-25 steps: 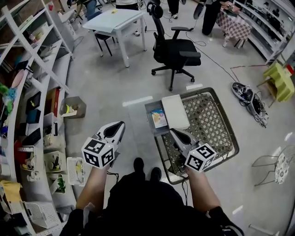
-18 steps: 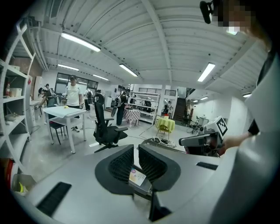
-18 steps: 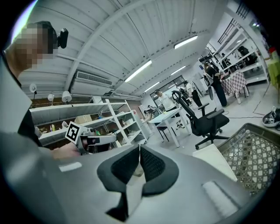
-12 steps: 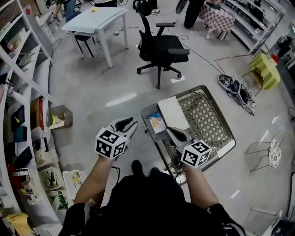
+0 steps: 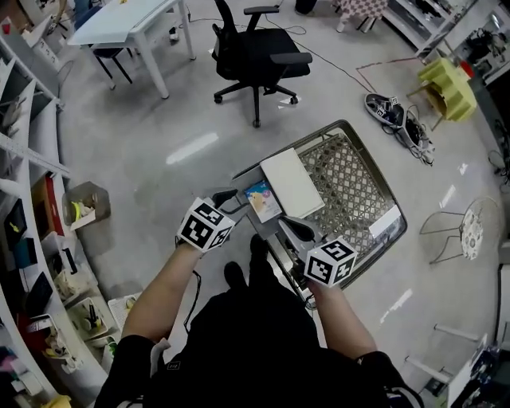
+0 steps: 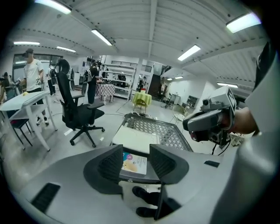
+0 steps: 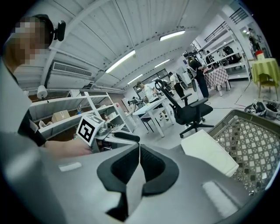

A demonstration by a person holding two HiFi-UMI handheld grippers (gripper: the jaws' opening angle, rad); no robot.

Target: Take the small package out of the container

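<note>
The small colourful package (image 5: 261,199) lies flat in the near left corner of the wire basket (image 5: 358,199), beside a flat white box (image 5: 292,182). My left gripper (image 5: 226,197) hovers just left of the package. Its jaws have just been opening and stand open, with nothing between them. In the left gripper view the package (image 6: 134,162) shows through the gap of my left gripper (image 6: 136,151), a little beyond the tips. My right gripper (image 5: 287,225) hangs over the basket's near edge, jaws shut and empty, pressed together in the right gripper view (image 7: 138,151).
A black office chair (image 5: 255,56) and a white table (image 5: 131,20) stand beyond the basket. Cluttered shelves (image 5: 24,207) line the left side. Shoes (image 5: 394,115) and a yellow stool (image 5: 442,76) lie to the right. The person's feet (image 5: 243,267) are beside the basket.
Both grippers have come down and closer to the basket's near end. The left gripper swung in toward the package and its jaws went from shut to open.
</note>
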